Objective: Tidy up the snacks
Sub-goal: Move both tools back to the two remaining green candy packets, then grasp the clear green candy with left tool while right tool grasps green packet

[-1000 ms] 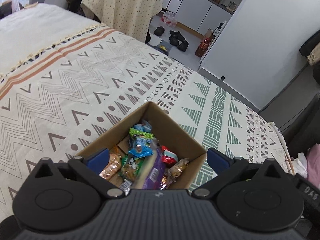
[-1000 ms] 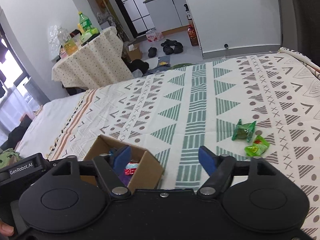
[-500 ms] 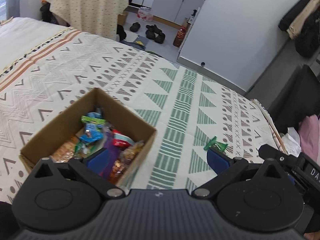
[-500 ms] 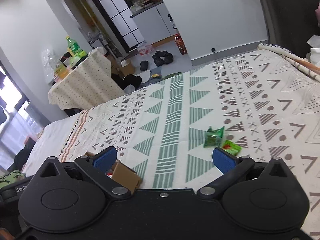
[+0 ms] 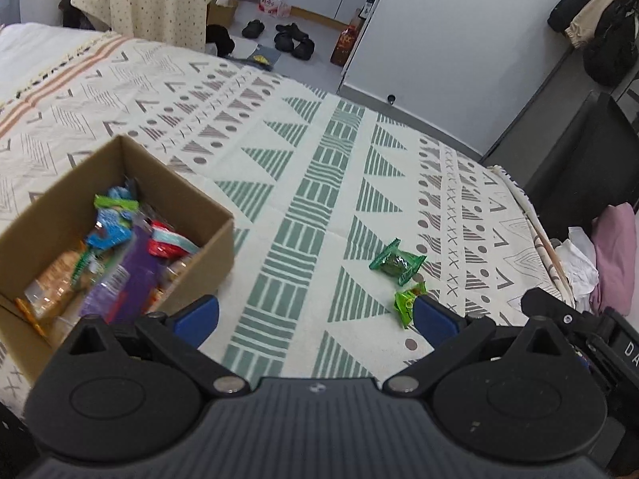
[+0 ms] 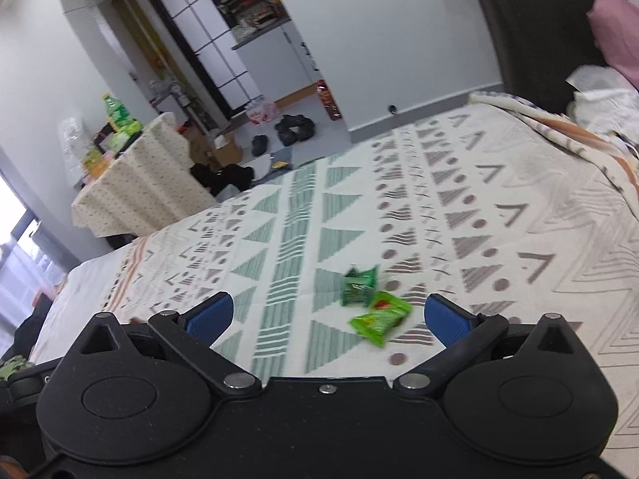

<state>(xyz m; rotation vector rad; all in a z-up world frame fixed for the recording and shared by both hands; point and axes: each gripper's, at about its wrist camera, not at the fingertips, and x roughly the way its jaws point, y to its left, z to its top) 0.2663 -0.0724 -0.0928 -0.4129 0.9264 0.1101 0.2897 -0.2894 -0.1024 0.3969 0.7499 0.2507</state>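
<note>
I have swung both claws off the cardboard box [image 5: 120,215] toward the bed's [image 5: 303,199] far right corner, so the last loose snacks come next. My right claw [image 6: 327,315] and left claw [image 5: 315,315] gape empty. The dark green packet [image 6: 359,285] touches the crinkly bright green packet [image 6: 379,317].

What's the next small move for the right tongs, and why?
Probably lower the right tongs onto the bright green snack packet and close. They are open and empty, with the packet between them on the patterned bedspread, the dark green packet just beyond. Both lie outside the cardboard box.
</note>
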